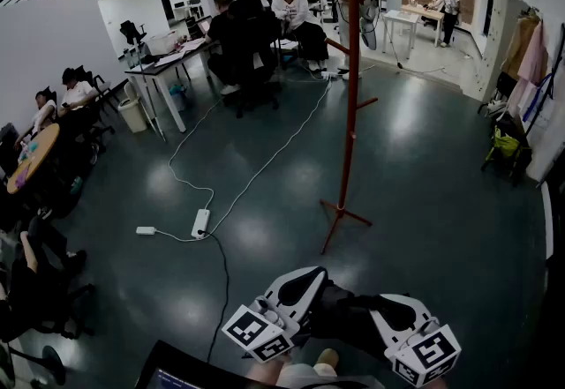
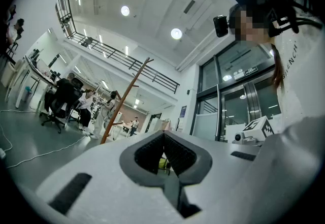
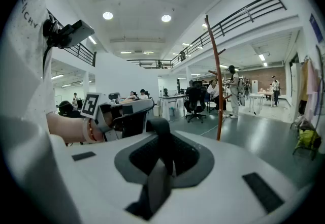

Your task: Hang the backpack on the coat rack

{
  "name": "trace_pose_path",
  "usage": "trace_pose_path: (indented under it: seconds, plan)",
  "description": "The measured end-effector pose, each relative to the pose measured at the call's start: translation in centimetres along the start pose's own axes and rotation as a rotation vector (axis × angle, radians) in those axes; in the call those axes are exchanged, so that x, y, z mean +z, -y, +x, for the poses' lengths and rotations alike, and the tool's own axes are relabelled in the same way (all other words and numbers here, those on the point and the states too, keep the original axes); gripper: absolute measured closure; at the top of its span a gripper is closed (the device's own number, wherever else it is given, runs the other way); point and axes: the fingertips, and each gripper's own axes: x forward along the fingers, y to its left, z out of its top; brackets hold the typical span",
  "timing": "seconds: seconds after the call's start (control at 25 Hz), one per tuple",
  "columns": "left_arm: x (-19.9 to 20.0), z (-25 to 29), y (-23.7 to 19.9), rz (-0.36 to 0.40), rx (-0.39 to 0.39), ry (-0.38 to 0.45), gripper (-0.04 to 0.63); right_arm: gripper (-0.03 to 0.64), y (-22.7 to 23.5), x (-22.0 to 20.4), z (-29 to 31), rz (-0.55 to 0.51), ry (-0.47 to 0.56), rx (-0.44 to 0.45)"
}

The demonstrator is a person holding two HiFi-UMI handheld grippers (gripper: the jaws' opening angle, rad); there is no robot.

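The coat rack is a tall red-brown pole with short pegs, standing on the dark floor ahead of me; it also shows as a pole in the left gripper view and the right gripper view. Both grippers are low, near my body. A black mass of backpack fabric hangs between them. My right gripper is shut on a black backpack strap that loops over its tips. My left gripper is shut, and nothing shows between its pads.
A white power strip with cables lies on the floor left of the rack's base. People sit at desks at the back, and others at a round table on the left. Clothes hang on a rack at the right wall.
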Motion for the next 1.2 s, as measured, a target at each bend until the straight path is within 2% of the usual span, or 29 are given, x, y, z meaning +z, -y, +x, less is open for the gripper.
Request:
trace_pose_path:
  seconds: [0.52,0.84,1.2]
  plan:
    - [-0.8,3.5,-4.2,-0.007,0.045,-0.029,0.586,0.569,5.7,1.3,4.6,0.010,0.004,0.013]
    - [-1.0,10.0,-9.9,-0.034,0.038,-0.028,0.586,0.569,9.7,2.2,9.5,0.020,-0.044,0.054]
    - [0.1,16.6,-15.4,-0.040,-0.014,-0.016,0.586,0.568,15.5,4.8,15.1,0.017,-0.048,0.020]
